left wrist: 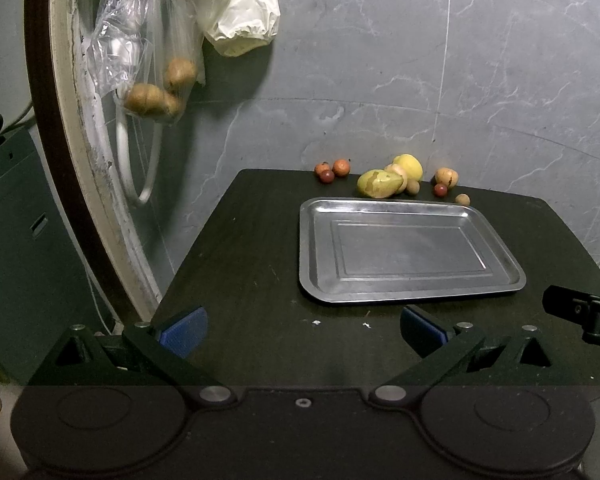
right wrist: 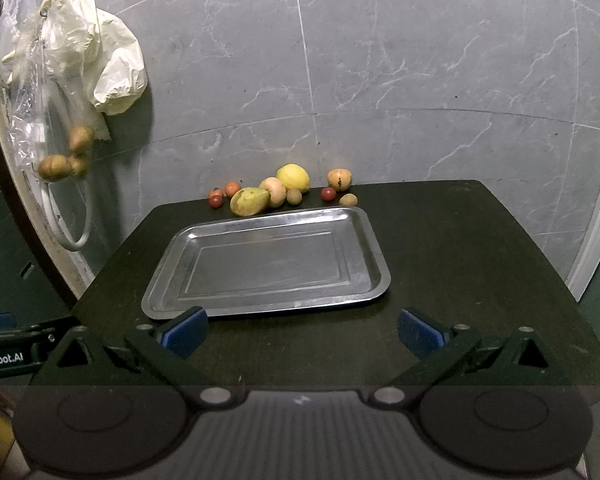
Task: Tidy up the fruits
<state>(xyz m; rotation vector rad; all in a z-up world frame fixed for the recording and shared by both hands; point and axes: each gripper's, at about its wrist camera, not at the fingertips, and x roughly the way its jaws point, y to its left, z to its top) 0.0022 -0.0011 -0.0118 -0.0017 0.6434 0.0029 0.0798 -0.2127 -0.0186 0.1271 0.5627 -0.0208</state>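
Note:
A bare steel tray lies on a dark table. Behind it, along the table's far edge, sit several fruits: a green mango, a yellow lemon, a peach-coloured fruit, small red and orange fruits, and a spotted yellow one. My left gripper hovers open near the table's front left, short of the tray. Just before the tray's near rim my right gripper is open with nothing between its blue pads.
The table backs onto a grey marble wall. Plastic bags with brown fruits hang on the left by a white hose. The right gripper's body shows at the left view's right edge.

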